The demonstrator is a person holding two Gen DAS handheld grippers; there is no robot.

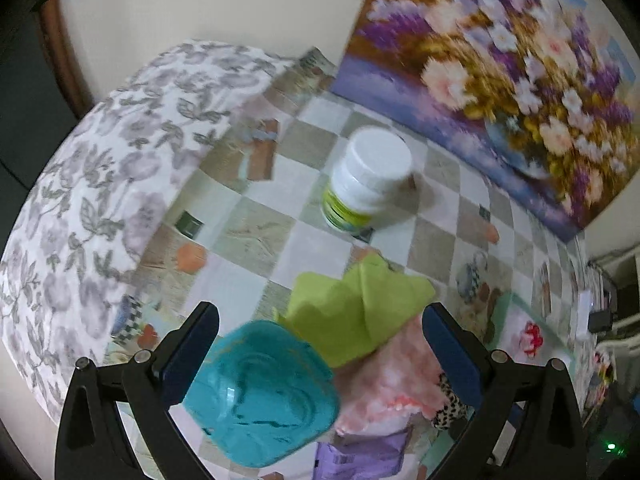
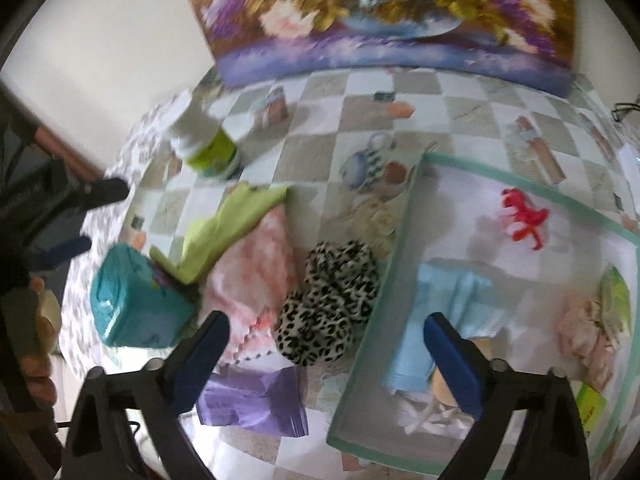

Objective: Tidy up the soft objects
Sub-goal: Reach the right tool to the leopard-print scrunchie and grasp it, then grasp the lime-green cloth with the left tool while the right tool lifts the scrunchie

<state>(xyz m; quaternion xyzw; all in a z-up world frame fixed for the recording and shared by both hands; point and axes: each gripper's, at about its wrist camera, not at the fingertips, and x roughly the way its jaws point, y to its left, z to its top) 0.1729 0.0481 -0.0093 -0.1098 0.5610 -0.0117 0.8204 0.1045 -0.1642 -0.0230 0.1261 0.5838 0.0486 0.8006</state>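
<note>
A checkered tablecloth (image 2: 320, 148) covered the table. Your right gripper (image 2: 326, 332) hung open above the leopard-print scrunchies (image 2: 332, 304), beside the tray (image 2: 400, 216); they looked light and squashy, best pinched across the middle. Your left gripper (image 1: 320, 332) stood open too.

The flower painting (image 1: 500, 80) is smeared by motion blur and cut off by the frame's top edge in both views. The purple packet (image 1: 360, 456) below the teal tub (image 1: 260, 392) runs off the bottom edge of the left wrist view. On the tray (image 2: 400, 248), the print on the white-capped jar (image 2: 208, 144) is unreadable, and a beige thing (image 2: 444, 388) lies half hidden under the light blue cloth (image 2: 436, 320).
</note>
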